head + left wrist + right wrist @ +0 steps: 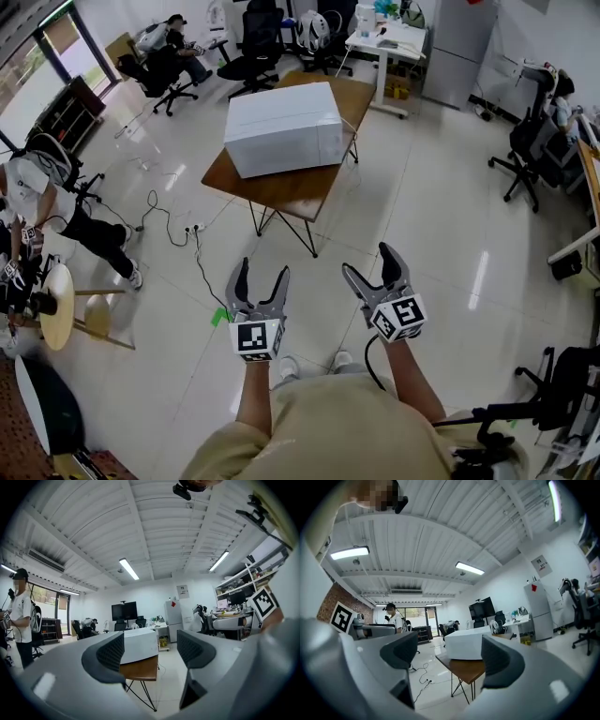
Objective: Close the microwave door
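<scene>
Smooth, matt white casing on the microwave [284,127], well ahead of both claws. Beneath it, brown wood table [309,192] top with a soft sheen, on thin dark metal legs [305,242]. Glossy pale floor [450,216] below the claws, mirroring the ceiling lights. Matt grey plastic on the left gripper [262,269] and right gripper [367,260], with dark, finely ribbed pads [111,652] inside. Soft beige cloth on the shirt [347,422] behind the claws.
</scene>
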Motion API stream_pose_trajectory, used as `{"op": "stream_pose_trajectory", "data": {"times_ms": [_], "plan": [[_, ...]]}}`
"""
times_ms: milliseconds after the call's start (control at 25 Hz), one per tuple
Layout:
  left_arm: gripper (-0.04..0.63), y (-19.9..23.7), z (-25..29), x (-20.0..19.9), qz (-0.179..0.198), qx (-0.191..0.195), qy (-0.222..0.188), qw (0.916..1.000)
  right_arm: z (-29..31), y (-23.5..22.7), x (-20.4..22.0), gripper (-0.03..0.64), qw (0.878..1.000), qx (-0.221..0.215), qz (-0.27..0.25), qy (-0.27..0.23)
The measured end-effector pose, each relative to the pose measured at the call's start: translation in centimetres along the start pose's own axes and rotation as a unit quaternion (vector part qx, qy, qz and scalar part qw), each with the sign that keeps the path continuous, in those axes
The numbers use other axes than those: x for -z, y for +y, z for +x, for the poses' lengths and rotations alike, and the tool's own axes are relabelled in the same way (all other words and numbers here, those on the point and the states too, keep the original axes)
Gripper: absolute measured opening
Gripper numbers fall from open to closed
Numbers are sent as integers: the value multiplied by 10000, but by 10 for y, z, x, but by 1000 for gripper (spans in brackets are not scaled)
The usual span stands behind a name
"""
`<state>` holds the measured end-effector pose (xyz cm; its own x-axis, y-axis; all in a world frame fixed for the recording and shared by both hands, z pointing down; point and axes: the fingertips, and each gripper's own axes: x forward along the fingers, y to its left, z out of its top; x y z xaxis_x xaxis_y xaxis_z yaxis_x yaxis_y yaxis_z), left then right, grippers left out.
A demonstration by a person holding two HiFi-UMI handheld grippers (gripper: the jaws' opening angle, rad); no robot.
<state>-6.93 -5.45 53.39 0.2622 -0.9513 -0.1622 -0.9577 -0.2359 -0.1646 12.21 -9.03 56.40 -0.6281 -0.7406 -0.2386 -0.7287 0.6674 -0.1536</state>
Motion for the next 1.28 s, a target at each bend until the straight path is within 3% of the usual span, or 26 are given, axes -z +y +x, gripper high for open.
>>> {"op": "stream_pose_trajectory", "data": {"times_ms": [200,480,680,1040,1280], "plan": [[347,-12,-11,-30,95,68,-103,9999,-10,2,-32,413,9999,99,-21,-121],[347,24,-52,-24,-227,123,-244,9994,11,75,-37,413,9994,-20,-232,-248],[347,41,-66,-28,-179,212,-349,9990,28,116,-37,411,9985,-20,-523,-159],[347,80,-71,-38,-311,156,-338,9988,50,146,-44,410,9976,-15,-683,-107],[347,122,-64,-45,-398,220,-408,9981,89,151,-45,410,9972,220,-708,-58]]}}
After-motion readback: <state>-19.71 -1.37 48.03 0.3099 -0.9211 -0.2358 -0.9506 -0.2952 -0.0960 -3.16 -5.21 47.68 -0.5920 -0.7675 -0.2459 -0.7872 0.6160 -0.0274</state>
